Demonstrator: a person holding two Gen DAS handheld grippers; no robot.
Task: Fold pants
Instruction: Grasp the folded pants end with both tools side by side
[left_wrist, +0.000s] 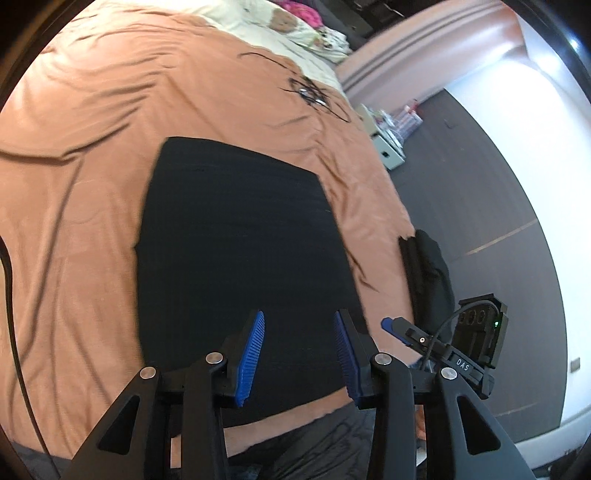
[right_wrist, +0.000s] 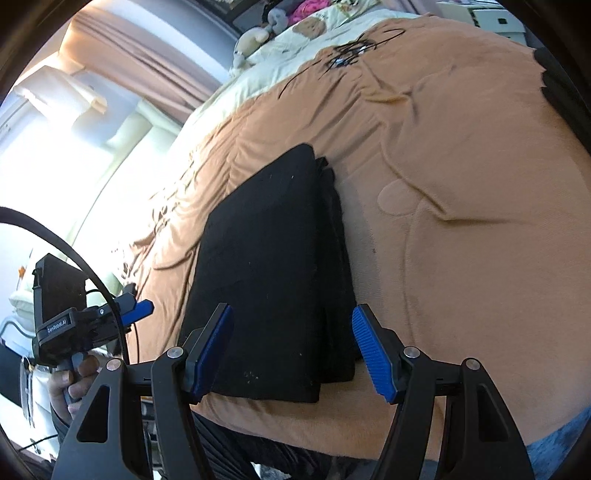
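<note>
I find the black pants (right_wrist: 269, 273) folded into a compact stack on the orange bedspread (right_wrist: 461, 240). Left gripper (left_wrist: 299, 354) and right gripper (right_wrist: 291, 350) hang released, holding nothing. I judge folding essentially complete.

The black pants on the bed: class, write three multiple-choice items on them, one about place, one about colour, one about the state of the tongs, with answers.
1. Where do the pants lie?
A. on the orange bedspread
B. on the floor
C. on a chair

2. What colour are the pads of the tongs?
A. red
B. blue
C. green

3. How do both tongs stand?
A. shut on the pants
B. shut on nothing
C. open, holding nothing

Answers: 1 A, the folded stack rests on the bedspread. 2 B, the ribbed pads are blue. 3 C, the left tongs and right tongs gape above the pants.
</note>
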